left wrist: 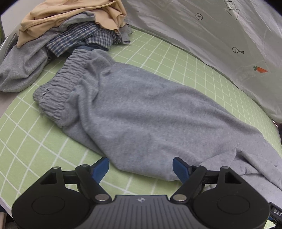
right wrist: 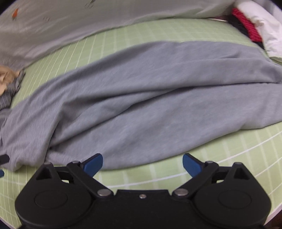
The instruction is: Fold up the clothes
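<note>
On the green gridded mat (left wrist: 158, 58), in the left wrist view, a pair of grey sweatpants (left wrist: 141, 114) lies stretched out, its gathered elastic waistband (left wrist: 58, 88) at the far left and the legs running toward the near right. The left gripper (left wrist: 141, 167) hovers at the near edge of the fabric with its blue-tipped fingers (left wrist: 101, 167) spread wide, nothing between them; a fold of the pants sits just ahead of the gap. Only this view shows the heap of unfolded laundry beyond the waistband: a tan garment (left wrist: 70, 15) on top, a blue checked shirt (left wrist: 84, 37) under it, and another grey garment (left wrist: 23, 65) spilling to the left. A white plastic sheet (left wrist: 220, 44) with printed marks and a small carrot picture (left wrist: 260, 69) borders the mat on the far right.

In the right wrist view, the same sweatpants (right wrist: 149, 98) fill the middle of the frame, here showing the two legs laid one beside the other with a long crease between them. The right gripper (right wrist: 142, 164) is also wide open and holds nothing, its fingers (right wrist: 93, 164) just short of the lower leg's edge, over the mat (right wrist: 229, 158). This view alone shows a red and dark bundle (right wrist: 246, 30) at the far right corner, beside white material. The plastic sheet (right wrist: 70, 22) runs along the far side, and only a blurred scrap of the laundry heap appears at the left edge.
</note>
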Action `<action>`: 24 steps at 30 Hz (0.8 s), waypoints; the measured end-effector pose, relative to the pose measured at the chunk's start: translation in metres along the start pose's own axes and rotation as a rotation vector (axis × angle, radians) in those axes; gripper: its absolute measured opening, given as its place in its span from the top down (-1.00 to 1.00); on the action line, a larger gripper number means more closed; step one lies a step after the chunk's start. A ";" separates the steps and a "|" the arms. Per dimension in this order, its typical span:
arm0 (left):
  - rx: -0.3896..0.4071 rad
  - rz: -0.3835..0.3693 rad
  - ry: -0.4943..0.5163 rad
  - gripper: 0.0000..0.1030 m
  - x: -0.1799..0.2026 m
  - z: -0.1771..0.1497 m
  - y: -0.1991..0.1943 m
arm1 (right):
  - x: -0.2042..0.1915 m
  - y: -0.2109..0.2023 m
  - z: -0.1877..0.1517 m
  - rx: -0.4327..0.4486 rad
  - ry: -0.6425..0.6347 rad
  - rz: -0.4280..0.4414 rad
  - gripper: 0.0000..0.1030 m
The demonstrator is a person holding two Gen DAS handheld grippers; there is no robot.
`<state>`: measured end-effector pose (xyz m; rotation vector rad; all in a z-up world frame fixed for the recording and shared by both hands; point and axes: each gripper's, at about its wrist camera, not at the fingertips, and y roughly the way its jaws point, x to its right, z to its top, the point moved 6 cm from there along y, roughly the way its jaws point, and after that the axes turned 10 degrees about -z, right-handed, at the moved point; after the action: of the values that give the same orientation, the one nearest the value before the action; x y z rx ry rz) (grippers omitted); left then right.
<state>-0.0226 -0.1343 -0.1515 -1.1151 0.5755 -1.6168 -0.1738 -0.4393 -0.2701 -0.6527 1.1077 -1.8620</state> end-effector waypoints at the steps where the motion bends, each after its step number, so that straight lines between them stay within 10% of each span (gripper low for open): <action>1: 0.004 0.004 -0.001 -0.59 0.005 0.001 0.002 | 0.012 -0.003 0.004 0.013 0.021 -0.001 -0.92; 24: -0.037 0.223 -0.108 -0.89 0.050 -0.015 0.066 | 0.262 0.070 0.138 0.167 0.410 -0.262 -0.99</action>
<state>-0.0056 -0.2058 -0.1927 -1.1164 0.6368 -1.3508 -0.1714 -0.7439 -0.2631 -0.3368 1.1437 -2.3589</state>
